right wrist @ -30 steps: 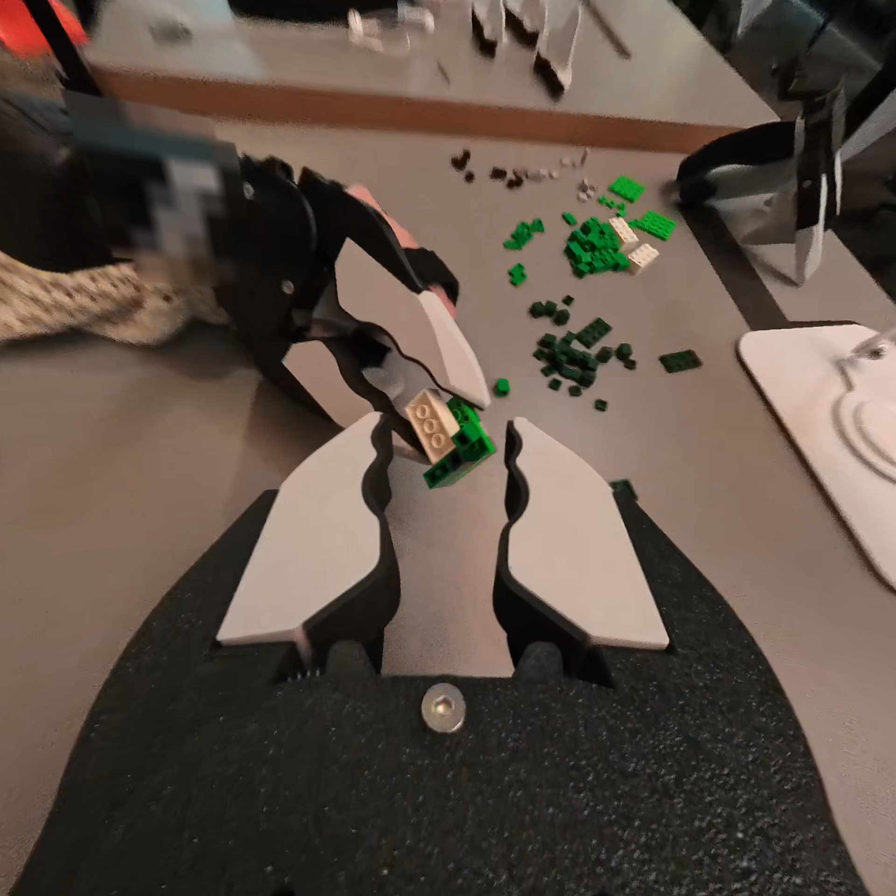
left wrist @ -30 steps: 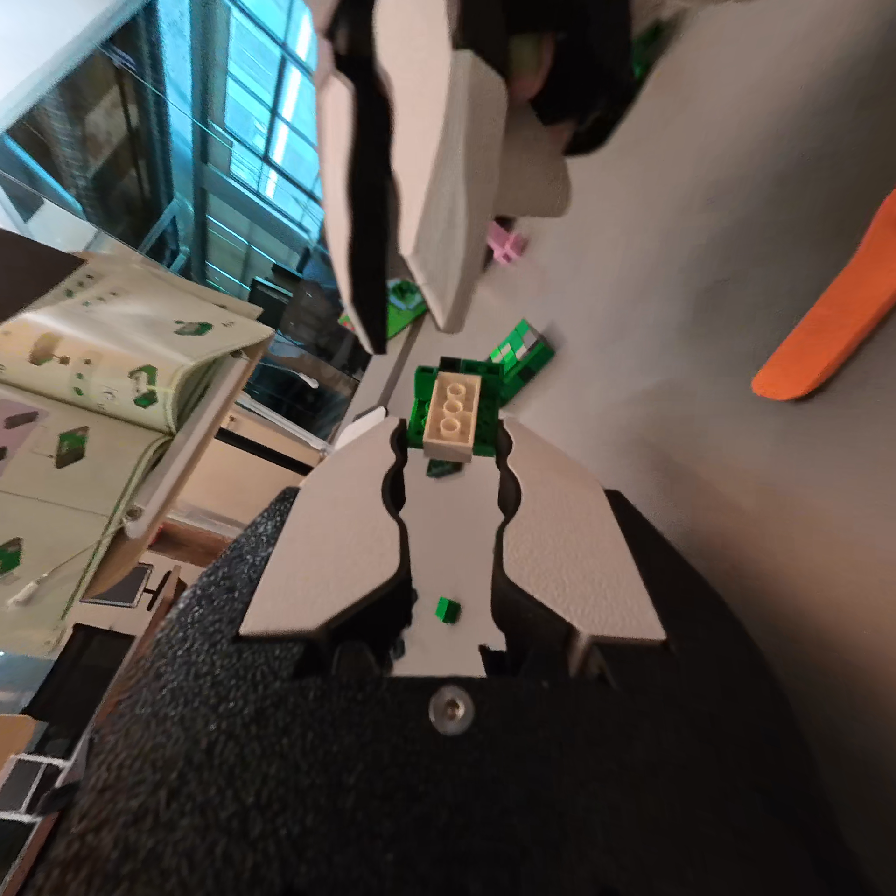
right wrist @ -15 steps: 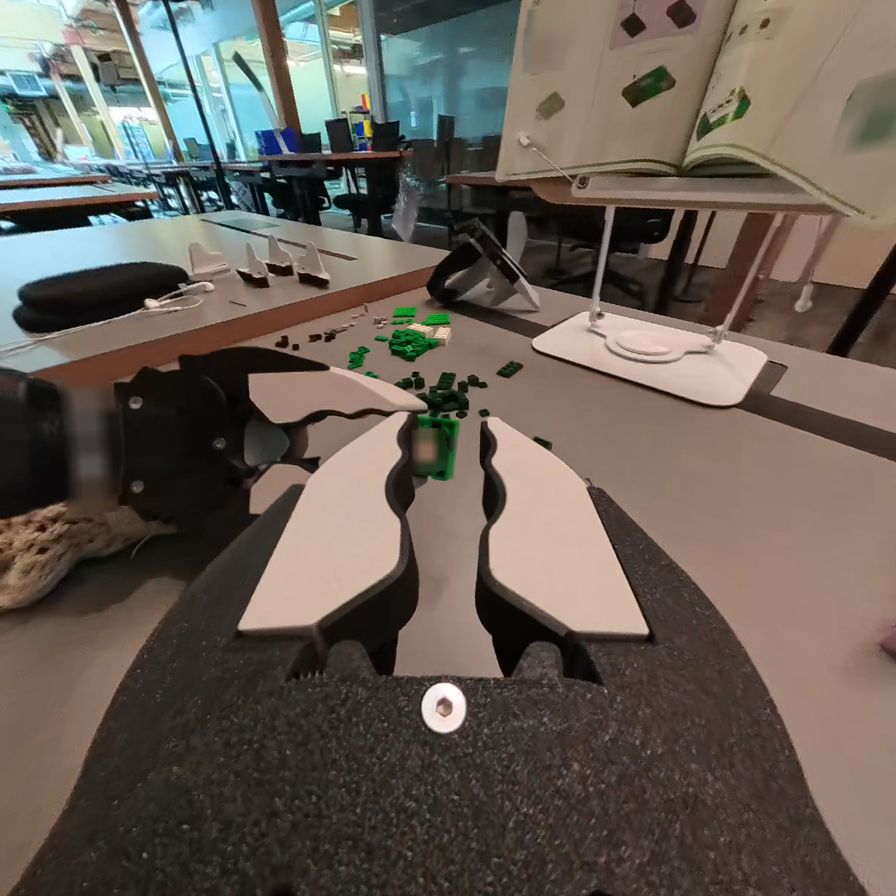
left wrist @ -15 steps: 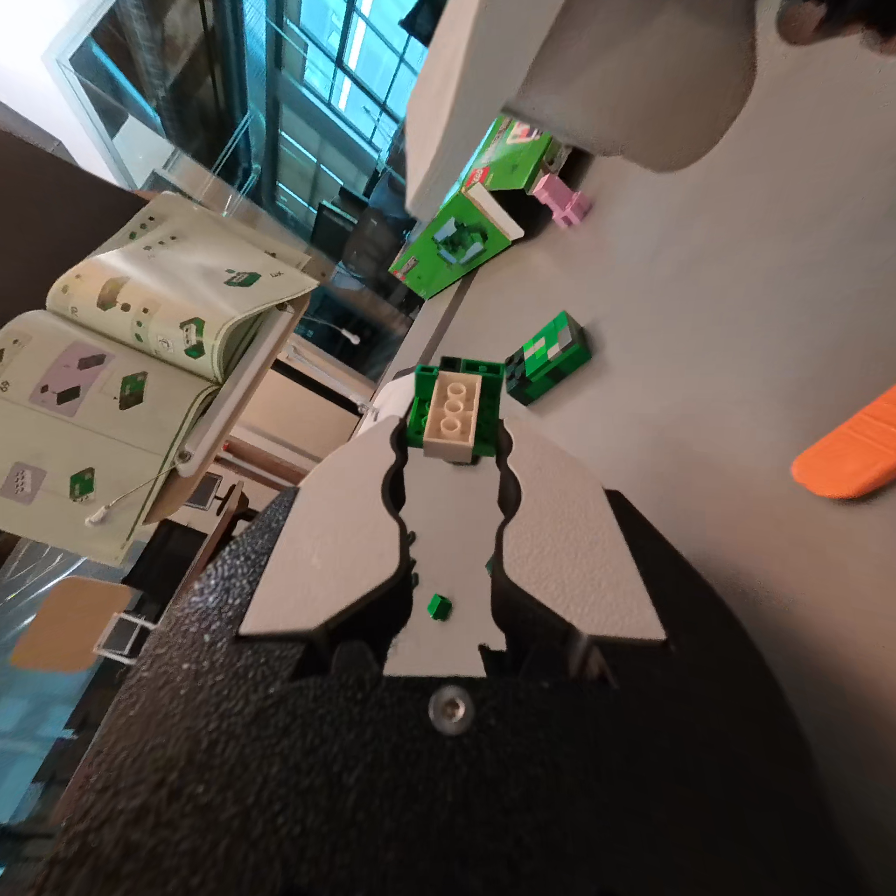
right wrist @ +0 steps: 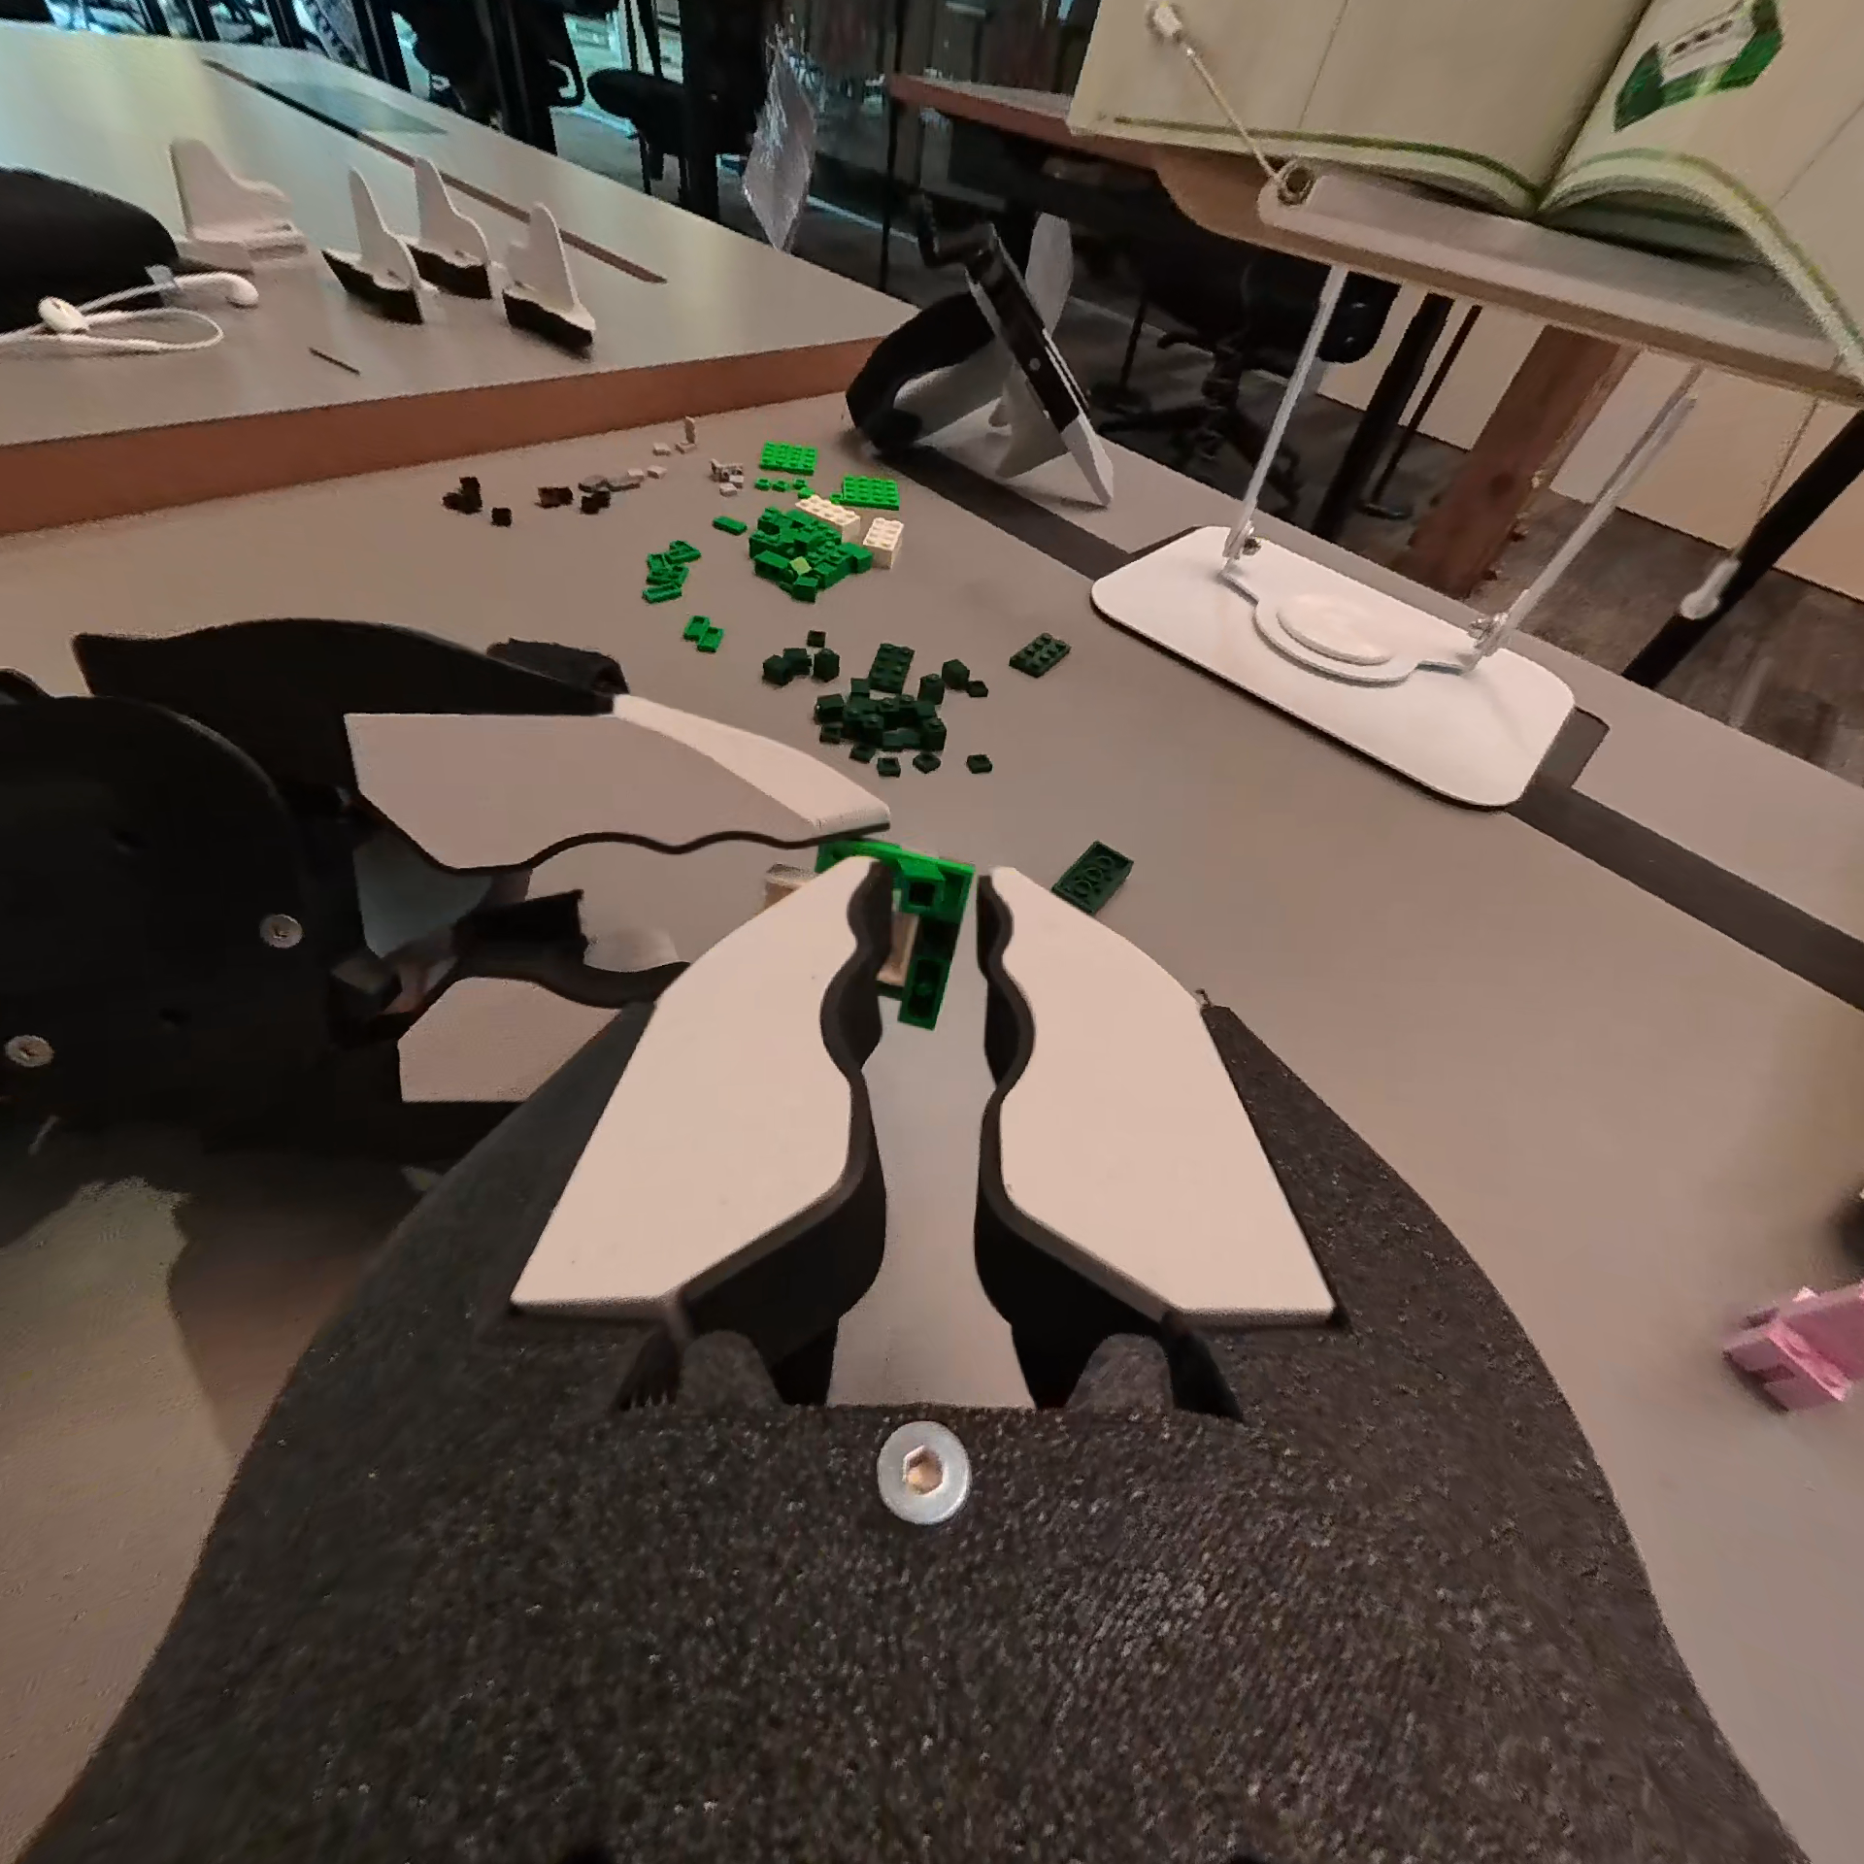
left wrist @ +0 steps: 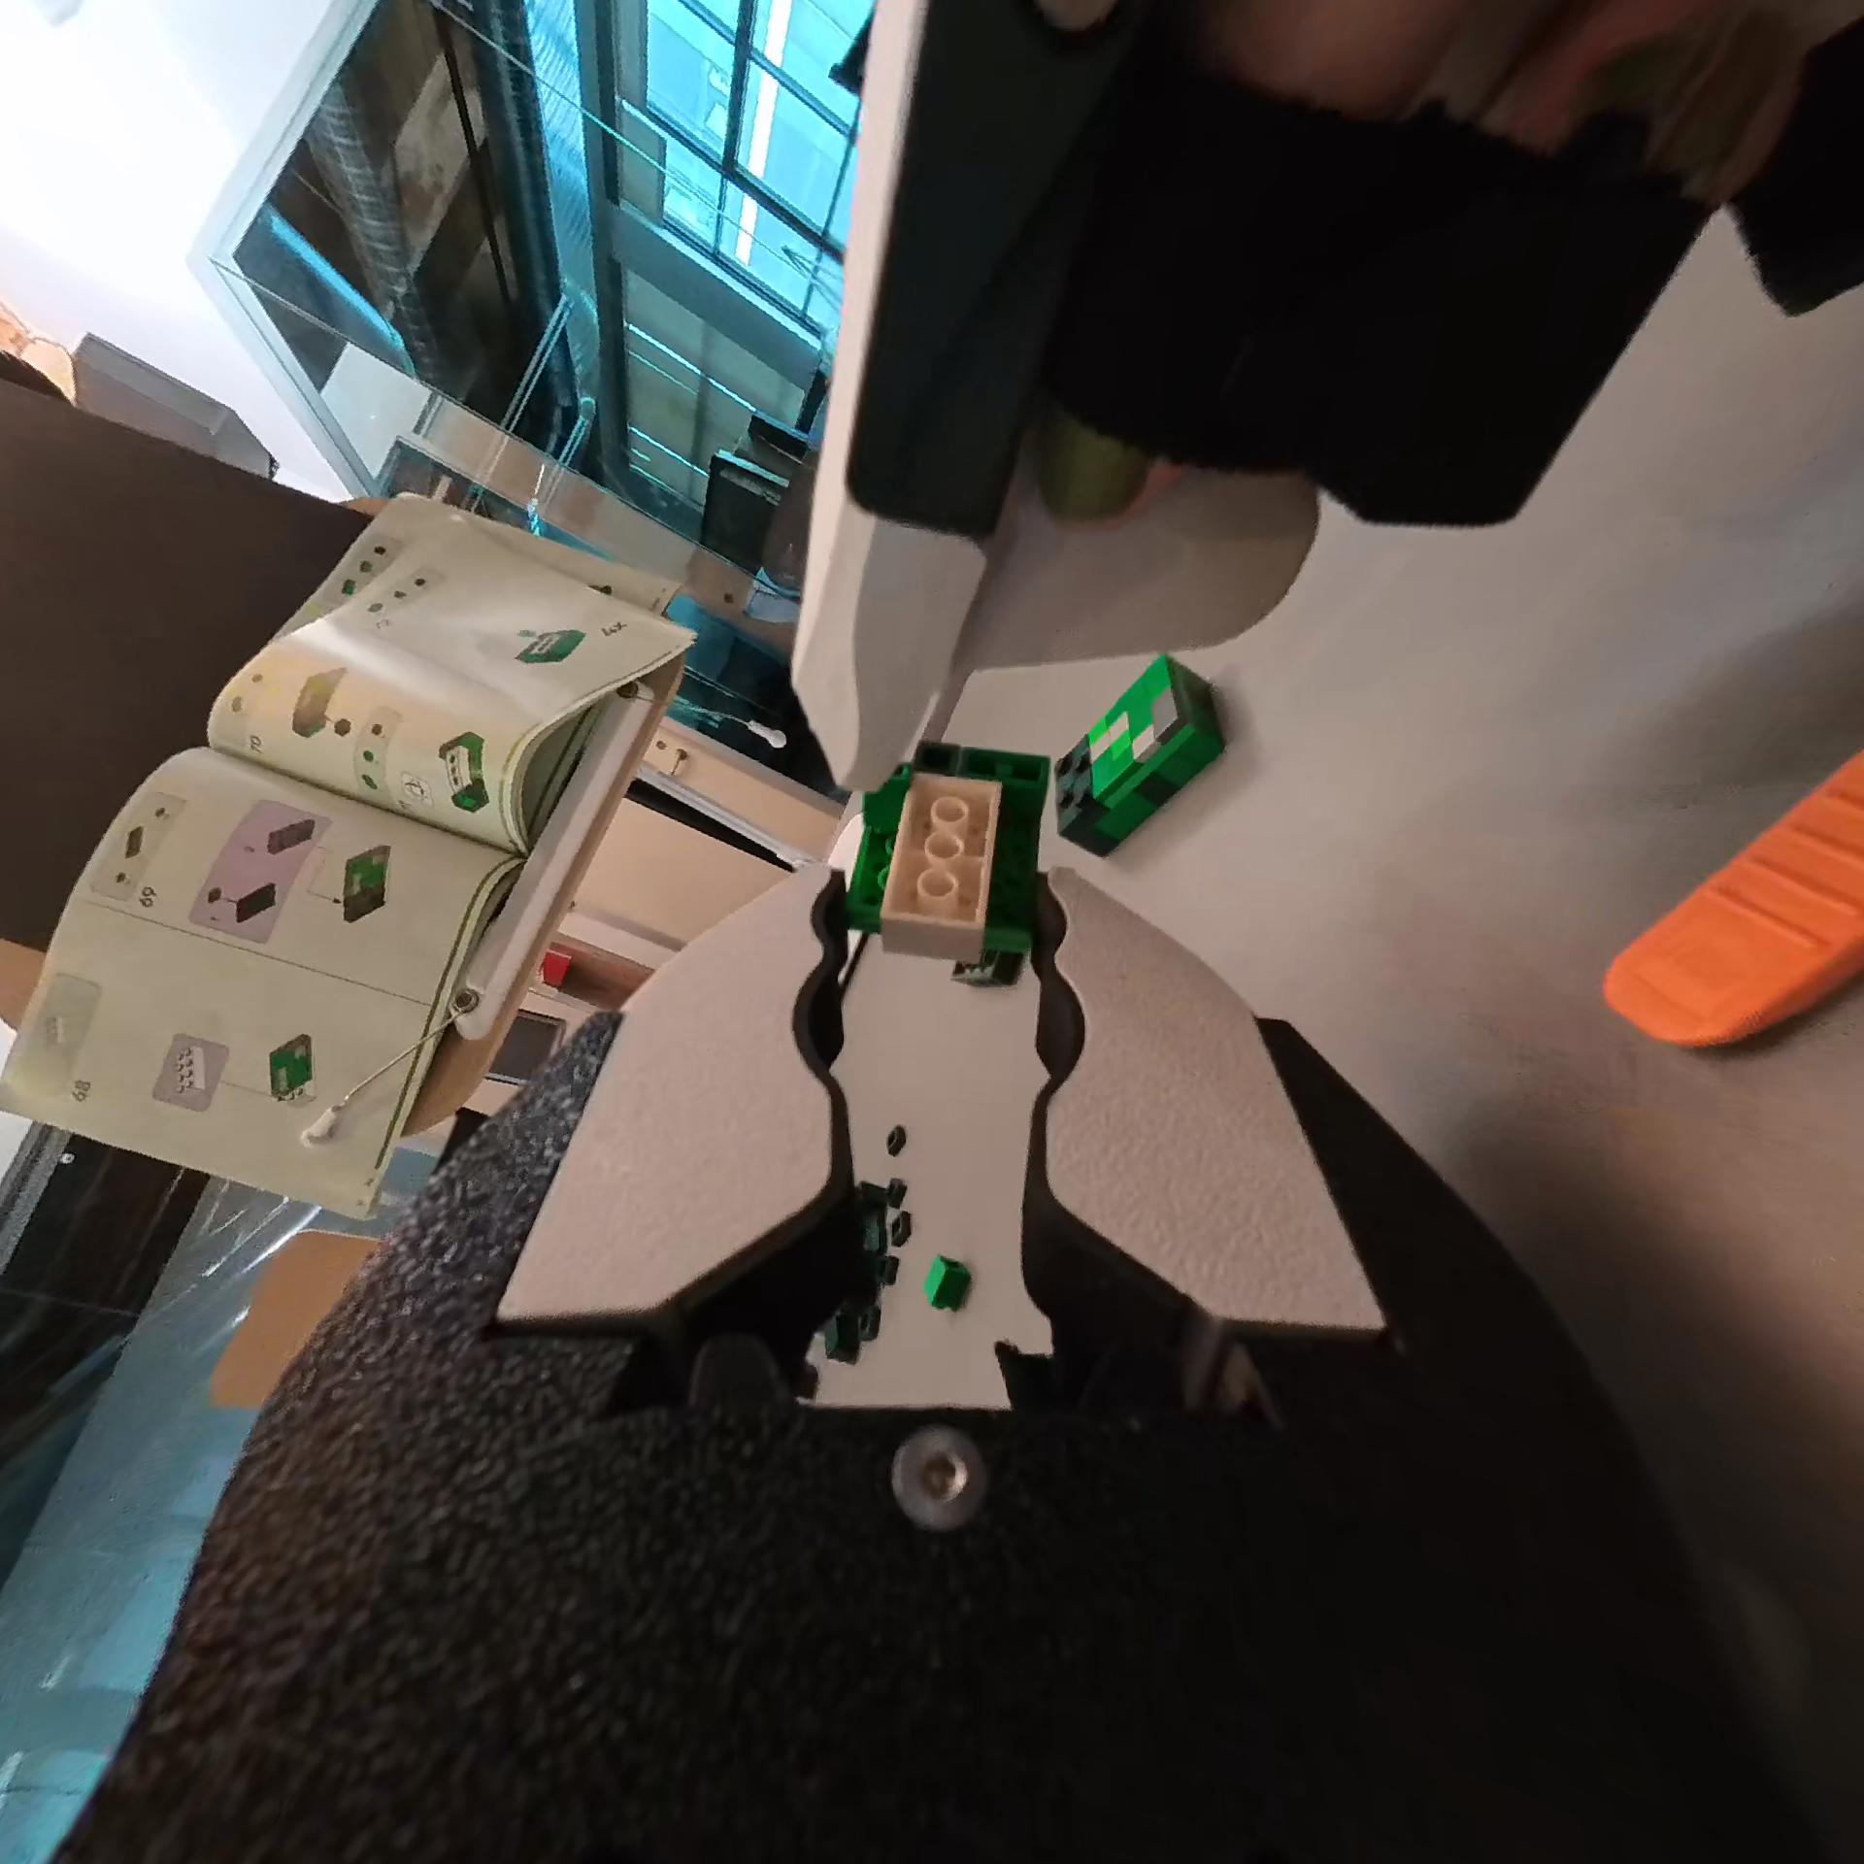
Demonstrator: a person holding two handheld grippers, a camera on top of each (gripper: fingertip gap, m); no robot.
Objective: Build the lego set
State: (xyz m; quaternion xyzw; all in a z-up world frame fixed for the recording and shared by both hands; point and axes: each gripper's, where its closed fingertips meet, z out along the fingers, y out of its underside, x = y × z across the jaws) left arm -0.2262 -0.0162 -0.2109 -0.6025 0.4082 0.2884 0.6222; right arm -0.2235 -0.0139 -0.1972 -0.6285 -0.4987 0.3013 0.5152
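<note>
Paper instruction booklet (left wrist: pixel 333 857) sits propped open on the far left. Left tongs (left wrist: pixel 943 908) pinch a chunky green-and-cream lego assembly (left wrist: pixel 943 857) by its sides, off the grey table (right wrist: pixel 1311 958). Right tongs (right wrist: pixel 928 888), narrow, straddle its studded green edge; whether they grip, can't tell. Smooth orange wedge tool (left wrist: pixel 1755 958) lies right.

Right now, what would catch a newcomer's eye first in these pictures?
First, the small green-and-cream lego block assembly, pinched at the tips of the left gripper, with the right gripper closing in around it. Beyond lie scattered loose green lego pieces on the grey table, and an open instruction booklet on a stand.
</note>
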